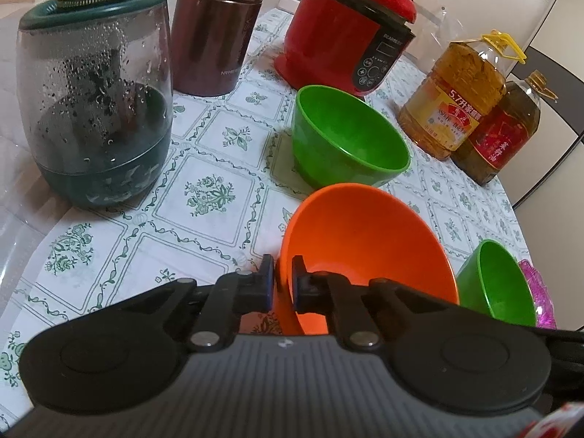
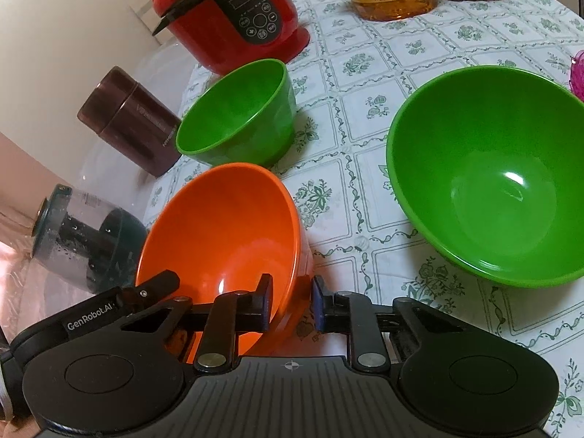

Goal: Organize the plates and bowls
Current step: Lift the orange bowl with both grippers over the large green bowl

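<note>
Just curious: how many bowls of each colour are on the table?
Green bowls: 2 (small, large)
Orange bowl: 1
Total: 3

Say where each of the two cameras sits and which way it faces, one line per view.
Left wrist: rides on the left tongs, angled down across the table; its pads pinch the orange bowl rim.
Right wrist: rides on the right tongs, angled down; its pads straddle the orange bowl rim, a gap showing at the outer one.
Shared: orange bowl, small green bowl, red cooker.
</note>
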Demonstrator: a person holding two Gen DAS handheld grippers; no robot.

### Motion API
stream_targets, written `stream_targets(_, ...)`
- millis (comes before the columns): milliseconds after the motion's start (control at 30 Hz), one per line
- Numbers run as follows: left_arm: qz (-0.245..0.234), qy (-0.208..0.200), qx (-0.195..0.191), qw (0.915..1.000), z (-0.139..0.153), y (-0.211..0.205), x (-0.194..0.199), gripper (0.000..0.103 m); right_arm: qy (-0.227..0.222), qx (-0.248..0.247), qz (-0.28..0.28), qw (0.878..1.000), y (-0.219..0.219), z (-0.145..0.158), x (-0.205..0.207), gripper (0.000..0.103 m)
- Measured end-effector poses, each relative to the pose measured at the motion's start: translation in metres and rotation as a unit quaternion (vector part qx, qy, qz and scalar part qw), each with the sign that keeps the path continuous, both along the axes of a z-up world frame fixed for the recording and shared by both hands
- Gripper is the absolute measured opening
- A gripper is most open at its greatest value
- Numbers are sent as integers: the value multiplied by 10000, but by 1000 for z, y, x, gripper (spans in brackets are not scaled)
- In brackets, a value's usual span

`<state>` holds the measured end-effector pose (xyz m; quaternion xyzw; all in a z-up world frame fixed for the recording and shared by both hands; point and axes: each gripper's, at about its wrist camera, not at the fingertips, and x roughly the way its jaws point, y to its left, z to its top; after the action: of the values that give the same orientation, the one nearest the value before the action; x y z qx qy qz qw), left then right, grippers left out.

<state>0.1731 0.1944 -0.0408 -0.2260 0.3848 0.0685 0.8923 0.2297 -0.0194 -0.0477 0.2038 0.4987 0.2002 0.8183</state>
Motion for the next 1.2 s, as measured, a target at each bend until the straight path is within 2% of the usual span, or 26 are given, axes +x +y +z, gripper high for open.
stream_targets(567,-142,-2,114,9998,20,-29,-31,8,61,78,-122,9999,-30,13,-35,18)
stream_targets(1200,-452,-263,201,9984,67,-77,-56,8,-132,261,-395,9988,-86,58,-69,18)
